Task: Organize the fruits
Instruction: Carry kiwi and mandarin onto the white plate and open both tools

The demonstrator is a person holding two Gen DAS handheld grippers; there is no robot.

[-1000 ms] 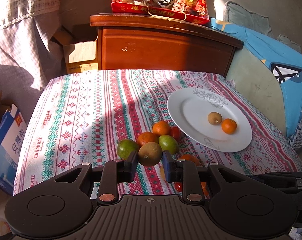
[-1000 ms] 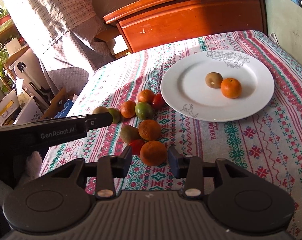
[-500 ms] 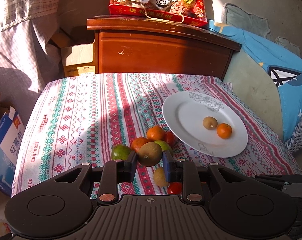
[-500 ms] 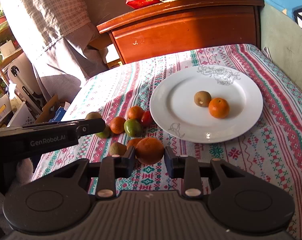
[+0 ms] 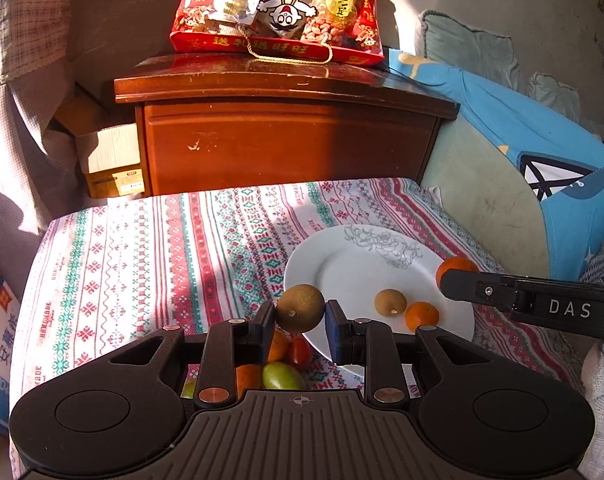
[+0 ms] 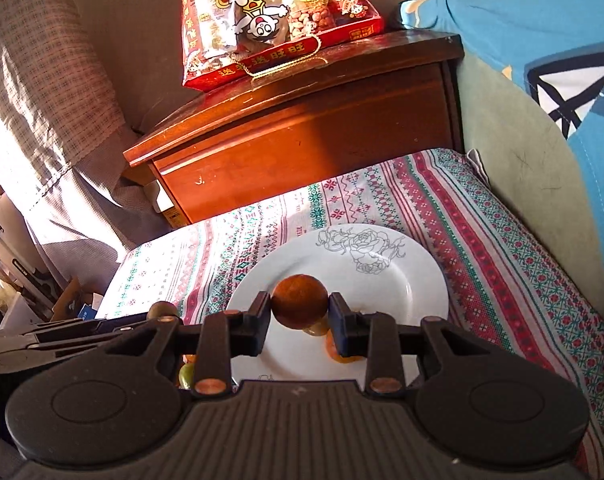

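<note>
Fruit feels light and bruisable: our left gripper (image 5: 300, 316) pinches a kiwi (image 5: 300, 308), our right gripper (image 6: 299, 314) an orange (image 6: 299, 306), above the plate (image 6: 414, 280).

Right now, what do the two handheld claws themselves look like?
Both the left claw and right claw are matte black plastic: ribbed centre body, two round side housings, copper-coloured pivot pins, and flat finger pads. The right one's side reads "DAS" in white. No cables or sleeves show.

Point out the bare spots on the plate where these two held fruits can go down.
The white plate is bare across its middle and far side, around the rose drawing. Its near right part is crowded: a kiwi and an orange sit together there. Loose fruit crowds the cloth off its near left rim.
</note>
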